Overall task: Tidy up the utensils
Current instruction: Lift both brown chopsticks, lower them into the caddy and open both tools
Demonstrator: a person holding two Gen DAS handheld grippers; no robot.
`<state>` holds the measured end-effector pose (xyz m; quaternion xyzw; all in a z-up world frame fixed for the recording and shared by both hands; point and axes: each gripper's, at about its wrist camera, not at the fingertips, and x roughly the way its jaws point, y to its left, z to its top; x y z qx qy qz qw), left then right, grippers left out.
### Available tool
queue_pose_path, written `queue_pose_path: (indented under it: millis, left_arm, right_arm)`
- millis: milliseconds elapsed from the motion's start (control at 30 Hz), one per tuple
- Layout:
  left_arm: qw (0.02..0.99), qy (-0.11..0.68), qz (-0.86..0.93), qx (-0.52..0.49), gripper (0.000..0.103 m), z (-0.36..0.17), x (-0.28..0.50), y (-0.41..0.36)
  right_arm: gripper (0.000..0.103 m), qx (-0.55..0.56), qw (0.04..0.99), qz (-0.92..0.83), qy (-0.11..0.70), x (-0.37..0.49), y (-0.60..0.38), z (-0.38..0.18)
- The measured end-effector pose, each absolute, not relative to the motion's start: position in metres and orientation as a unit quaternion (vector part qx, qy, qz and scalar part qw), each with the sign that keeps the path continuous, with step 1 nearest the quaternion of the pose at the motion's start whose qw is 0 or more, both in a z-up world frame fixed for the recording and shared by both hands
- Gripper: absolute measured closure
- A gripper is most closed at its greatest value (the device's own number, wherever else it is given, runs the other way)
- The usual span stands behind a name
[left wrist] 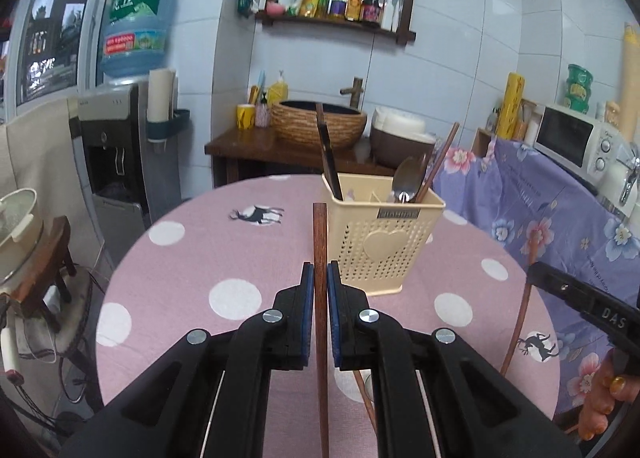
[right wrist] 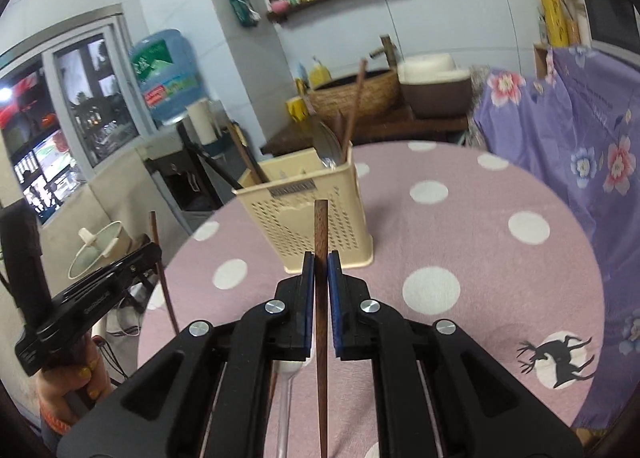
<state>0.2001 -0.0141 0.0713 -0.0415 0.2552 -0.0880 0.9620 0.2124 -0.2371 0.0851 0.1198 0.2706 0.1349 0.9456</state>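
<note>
Left gripper clamped on a brown wooden chopstick, blue pads pressed against both sides of the stick; stick running straight up between the fingers, tip pointing toward 12 o'clock, just left of the holder; lower end passing down between the black arms toward 6 o'clock.

Right gripper likewise closed on a second chopstick, blue pads squeezing it from both sides; top end standing in front of the holder's perforated face, at 12 o'clock from the fingertips.

Cream plastic utensil holder upright on the round table, perforated walls, raised heart on the front, divided into compartments; seen from the left wrist at about 1 o'clock from the fingertips; a dark flat-handled utensil leaning in its left compartment; a metal spoon and a lone brown chopstick leaning out toward 1 o'clock in its right compartment.

Pink tablecloth with white dots and deer prints over the table; a white-handled spoon lying on the cloth under the right gripper, at 6 o'clock, partly hidden by the arms.

Right gripper also visible in the left view at 4 o'clock, left gripper in the right view at 8 o'clock, each with its stick.

Behind, at 12 o'clock, a woven basin on a wooden stand; water dispenser at 10 o'clock; microwave at 2 o'clock.
</note>
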Motion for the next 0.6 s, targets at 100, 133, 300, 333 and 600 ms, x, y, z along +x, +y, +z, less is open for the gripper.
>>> queue_pose_path:
  millis: [100, 133, 300, 333, 600]
  left_arm:
    - [0.964, 0.247, -0.084, -0.049, 0.095, 0.075, 0.197, -0.011]
    - [0.965, 0.245, -0.084, -0.051, 0.095, 0.076, 0.197, -0.011]
    - [0.968, 0.231, -0.082, -0.056, 0.095, 0.085, 0.192, -0.008]
    - [0.969, 0.229, -0.081, -0.056, 0.095, 0.086, 0.191, -0.008]
    - [0.97, 0.221, -0.085, -0.052, 0.095, 0.091, 0.192, -0.009]
  right_arm:
    - [0.095, 0.109, 0.95, 0.139, 0.259, 0.207, -0.232, 0.095]
    - [0.095, 0.11, 0.949, 0.14, 0.259, 0.207, -0.231, 0.097]
    - [0.095, 0.101, 0.949, 0.146, 0.259, 0.206, -0.226, 0.102]
    - [0.095, 0.097, 0.95, 0.145, 0.258, 0.206, -0.225, 0.103]
    - [0.095, 0.087, 0.953, 0.15, 0.25, 0.206, -0.22, 0.111]
